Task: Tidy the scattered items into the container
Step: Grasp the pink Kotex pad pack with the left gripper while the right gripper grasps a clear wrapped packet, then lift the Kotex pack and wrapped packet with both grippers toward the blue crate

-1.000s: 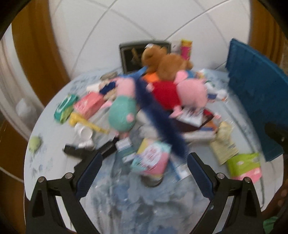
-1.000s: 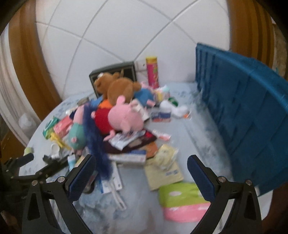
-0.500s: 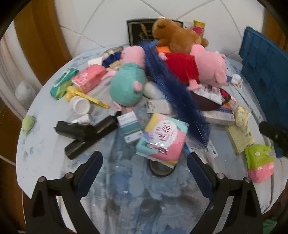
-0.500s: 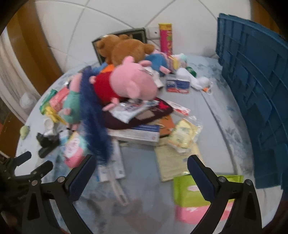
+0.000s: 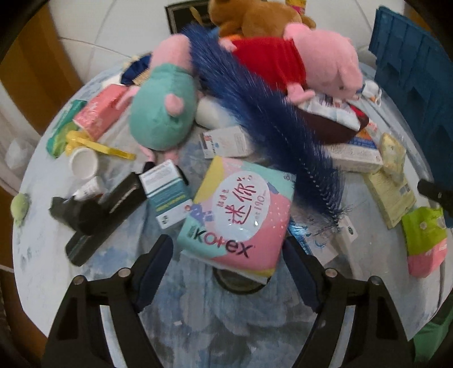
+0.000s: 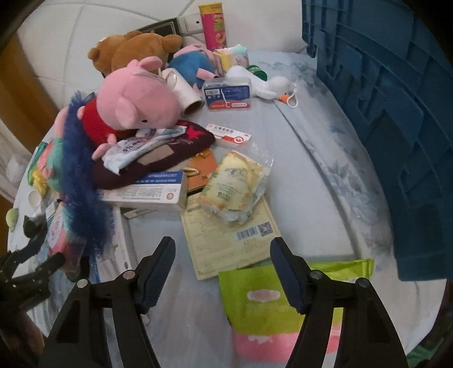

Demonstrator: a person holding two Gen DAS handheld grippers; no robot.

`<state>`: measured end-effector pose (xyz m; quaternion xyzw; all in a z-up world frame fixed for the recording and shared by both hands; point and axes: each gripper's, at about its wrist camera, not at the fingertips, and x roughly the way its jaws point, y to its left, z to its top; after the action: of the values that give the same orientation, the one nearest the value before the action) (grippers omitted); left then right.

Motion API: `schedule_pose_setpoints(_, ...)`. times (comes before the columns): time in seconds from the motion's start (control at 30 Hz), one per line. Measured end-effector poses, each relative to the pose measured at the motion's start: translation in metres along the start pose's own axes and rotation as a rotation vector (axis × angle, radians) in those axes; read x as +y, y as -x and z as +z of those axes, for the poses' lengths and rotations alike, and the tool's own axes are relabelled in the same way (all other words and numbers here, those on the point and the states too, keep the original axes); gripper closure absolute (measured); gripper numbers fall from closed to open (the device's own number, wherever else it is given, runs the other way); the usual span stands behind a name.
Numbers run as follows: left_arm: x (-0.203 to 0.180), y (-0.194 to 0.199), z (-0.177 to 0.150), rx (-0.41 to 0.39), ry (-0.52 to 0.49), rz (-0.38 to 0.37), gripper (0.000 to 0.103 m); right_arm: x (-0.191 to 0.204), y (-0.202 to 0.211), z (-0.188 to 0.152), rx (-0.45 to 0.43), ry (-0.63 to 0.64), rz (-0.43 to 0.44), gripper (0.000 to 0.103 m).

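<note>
Two grippers low over a cluttered round table [image 6: 311,181]. Left gripper [image 5: 226,271] pointed steeply down at a pink pad pack [image 5: 237,209], jaws closing, one finger on each side of the pack's near edge, pads not yet pressing on it, nothing held. Pack lying flat, partly over a dark round disc [image 5: 240,280], just beside a teal box [image 5: 165,192] and touching the tip of a blue feather duster [image 5: 269,113]. Black stapler-like tool [image 5: 96,215] to the left of the box, white cap [image 5: 83,162] and yellow strip [image 5: 102,145] farther left.

Right gripper [image 6: 222,271] likewise closing and empty, fingers straddling the near corner of a yellow sheet [image 6: 226,240], clear of it. Green pouch [image 6: 271,300] just under the right finger. Crumpled wipes packet [image 6: 232,186] lying on the sheet. Long white box [image 6: 147,192] to the left, under a maroon case [image 6: 158,158].

Heaped behind: pink pig [image 6: 133,99] in a red dress, teal plush [image 5: 161,113], brown bear [image 6: 133,48], white goose [image 6: 269,85], chip can [image 6: 213,25].

Blue crate [image 6: 382,113] standing at the table's right edge, well apart from the pile, inside not visible.
</note>
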<state>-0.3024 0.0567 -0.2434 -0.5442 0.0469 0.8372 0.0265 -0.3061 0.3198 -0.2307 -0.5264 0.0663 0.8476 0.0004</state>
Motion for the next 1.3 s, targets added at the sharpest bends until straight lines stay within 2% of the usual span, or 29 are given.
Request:
schedule_pose_setpoints(0.3, -0.002, -0.033, 0.013, 0.054, -0.018, -0.011, 0.022, 0.004, -0.024, 0.024, 0.003, -0.03, 0.0, 0.033)
schedule_pose_setpoints(0.33, -0.001, -0.035, 0.014, 0.053, -0.014, -0.016, 0.023, 0.001, -0.028, 0.027, 0.004, -0.043, -0.007, 0.033)
schedule_pose_setpoints(0.37, 0.0, -0.036, 0.015, 0.049, -0.007, -0.019, 0.029, -0.002, -0.032, 0.03, 0.008, -0.058, -0.012, 0.033)
schedule_pose_setpoints(0.43, 0.002, -0.036, 0.019, 0.038, 0.003, -0.015, 0.03, -0.009, -0.044, 0.036, 0.023, -0.086, -0.014, 0.032)
schedule_pose_setpoints(0.53, 0.003, -0.037, 0.024, 0.034, 0.013, -0.009, 0.031, -0.016, -0.059, 0.041, 0.038, -0.109, -0.039, 0.025)
schedule_pose_setpoints(0.6, 0.002, -0.038, 0.028, 0.03, 0.019, -0.005, 0.032, -0.019, -0.069, 0.043, 0.051, -0.122, -0.035, 0.016)
schedule_pose_setpoints(0.7, 0.001, -0.038, 0.033, 0.024, 0.025, -0.002, 0.032, -0.022, -0.081, 0.043, 0.065, -0.132, -0.044, 0.015)
schedule_pose_setpoints(0.73, 0.0, -0.038, 0.034, 0.023, 0.026, -0.001, 0.032, -0.023, -0.084, 0.043, 0.068, -0.134, -0.047, 0.016)
schedule_pose_setpoints(0.8, -0.001, -0.038, 0.036, 0.021, 0.029, 0.001, 0.032, -0.026, -0.087, 0.04, 0.069, -0.136, -0.054, 0.038)
schedule_pose_setpoints(0.97, -0.004, -0.035, 0.037, 0.014, 0.034, 0.01, 0.033, -0.032, -0.081, 0.038, 0.055, -0.138, -0.048, 0.05)
schedule_pose_setpoints(1.3, -0.002, 0.007, 0.025, -0.067, 0.055, 0.014, 0.033, -0.027, -0.043, 0.019, 0.013, -0.128, -0.01, 0.052)
